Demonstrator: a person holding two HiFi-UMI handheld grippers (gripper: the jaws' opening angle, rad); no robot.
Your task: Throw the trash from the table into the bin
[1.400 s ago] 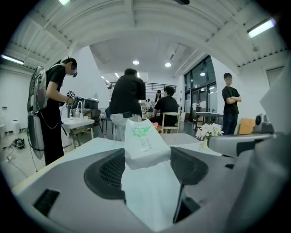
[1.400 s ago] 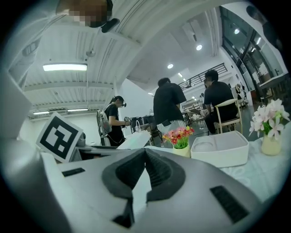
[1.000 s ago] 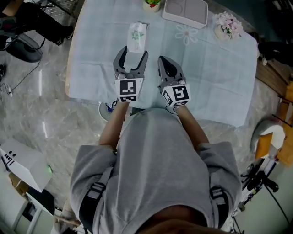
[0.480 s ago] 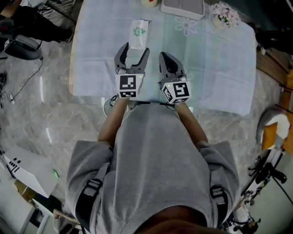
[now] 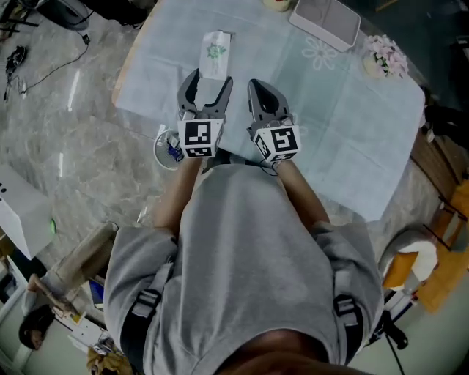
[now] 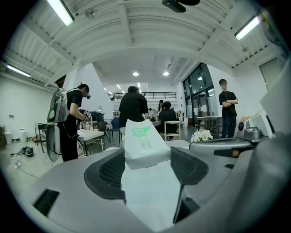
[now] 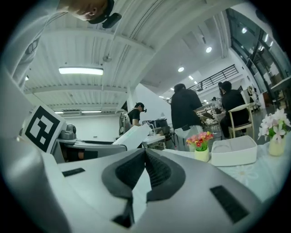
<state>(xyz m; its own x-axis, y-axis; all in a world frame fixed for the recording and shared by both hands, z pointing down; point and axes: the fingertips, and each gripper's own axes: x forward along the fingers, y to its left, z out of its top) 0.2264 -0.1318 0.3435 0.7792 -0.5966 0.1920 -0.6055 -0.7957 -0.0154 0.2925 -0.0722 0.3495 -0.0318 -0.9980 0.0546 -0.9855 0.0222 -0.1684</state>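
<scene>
My left gripper (image 5: 209, 79) has its jaws spread wide, and nothing is pressed between the pads. It is in line with the packet (image 5: 215, 53), a flat white one with a green print. The packet's near end lies right at the mouth of the jaws, just ahead of my fingertips, and I cannot tell whether either tip brushes it. My right gripper (image 5: 258, 86) sits just to the right of the packet's near end, with its jaws drawn fully together on nothing.

Both forearms reach straight out from my chest, side by side and close together. The grippers point roughly level, toward the packet, with the marker cubes facing up at me. The bin (image 5: 165, 149) stands on the floor nearer to me than the packet and to its left, beside my left wrist. It is a small round white tub tucked against the edge of the table (image 5: 146, 88). The packet itself lies flat on the pale cloth that covers the table.

Beyond the packet and to its right sit a small flower pot (image 7: 201, 144) and a shallow white tray (image 5: 326, 20). Farther right again is a bunch of white flowers (image 5: 386, 57).
</scene>
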